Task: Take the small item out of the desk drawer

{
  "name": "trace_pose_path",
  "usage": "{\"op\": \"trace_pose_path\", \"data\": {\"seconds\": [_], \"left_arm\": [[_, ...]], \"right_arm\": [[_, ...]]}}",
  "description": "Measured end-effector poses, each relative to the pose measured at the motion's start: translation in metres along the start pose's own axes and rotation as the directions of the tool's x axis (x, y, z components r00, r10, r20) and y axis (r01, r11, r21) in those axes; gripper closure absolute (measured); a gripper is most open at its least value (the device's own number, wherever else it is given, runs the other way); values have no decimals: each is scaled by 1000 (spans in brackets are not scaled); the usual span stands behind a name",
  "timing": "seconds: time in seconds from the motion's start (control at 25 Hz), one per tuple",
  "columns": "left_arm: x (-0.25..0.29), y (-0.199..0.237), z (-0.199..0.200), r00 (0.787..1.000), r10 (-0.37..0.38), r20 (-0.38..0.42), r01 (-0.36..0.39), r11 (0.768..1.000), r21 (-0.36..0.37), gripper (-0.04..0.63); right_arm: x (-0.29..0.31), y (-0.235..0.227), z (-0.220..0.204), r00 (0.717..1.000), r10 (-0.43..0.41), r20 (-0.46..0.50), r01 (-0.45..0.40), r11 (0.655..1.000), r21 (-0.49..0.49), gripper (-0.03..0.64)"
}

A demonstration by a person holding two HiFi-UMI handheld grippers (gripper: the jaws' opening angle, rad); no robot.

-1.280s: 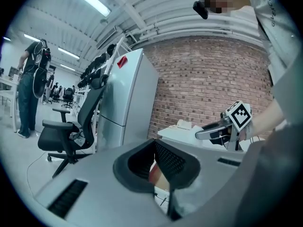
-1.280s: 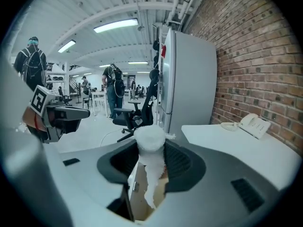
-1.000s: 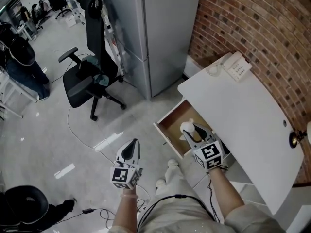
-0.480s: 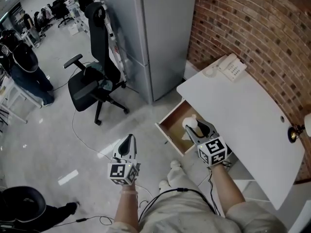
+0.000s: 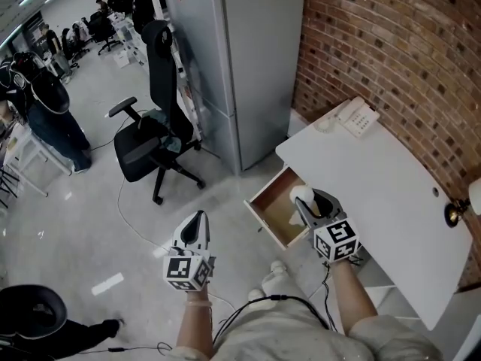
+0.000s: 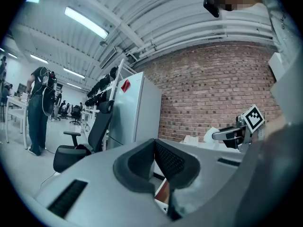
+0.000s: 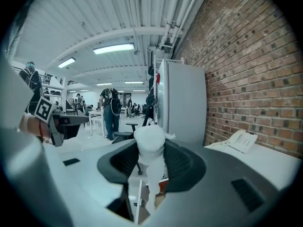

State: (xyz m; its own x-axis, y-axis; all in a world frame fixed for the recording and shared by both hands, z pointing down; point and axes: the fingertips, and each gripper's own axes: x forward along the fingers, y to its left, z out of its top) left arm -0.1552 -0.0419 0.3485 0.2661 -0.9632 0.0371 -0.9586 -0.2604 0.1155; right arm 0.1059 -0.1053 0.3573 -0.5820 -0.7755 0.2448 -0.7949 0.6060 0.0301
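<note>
My right gripper is shut on a small white item and holds it over the far end of the open wooden drawer, next to the white desk. In the right gripper view the white item stands upright between the dark pads of that gripper, its rounded top sticking out above them. My left gripper hangs over the floor to the left of the drawer, holding nothing. In the left gripper view its jaws are pressed together.
A white telephone lies at the desk's far corner by the brick wall. A tall grey cabinet and a black office chair stand beyond the drawer. A person stands at far left. A cable runs across the floor.
The right gripper with the white item has shifted slightly toward the desk edge over the drawer. The left gripper has stayed about where it was. The head view has tilted a little.
</note>
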Motion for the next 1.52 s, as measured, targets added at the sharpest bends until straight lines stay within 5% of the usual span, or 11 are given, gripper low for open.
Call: {"op": "trace_pose_path", "data": {"seconds": [1.52], "left_arm": [[-27, -19, 36, 984, 162, 76, -166, 985, 44, 589]], "right_arm": [[-16, -30, 30, 994, 96, 51, -96, 995, -3, 449]]}}
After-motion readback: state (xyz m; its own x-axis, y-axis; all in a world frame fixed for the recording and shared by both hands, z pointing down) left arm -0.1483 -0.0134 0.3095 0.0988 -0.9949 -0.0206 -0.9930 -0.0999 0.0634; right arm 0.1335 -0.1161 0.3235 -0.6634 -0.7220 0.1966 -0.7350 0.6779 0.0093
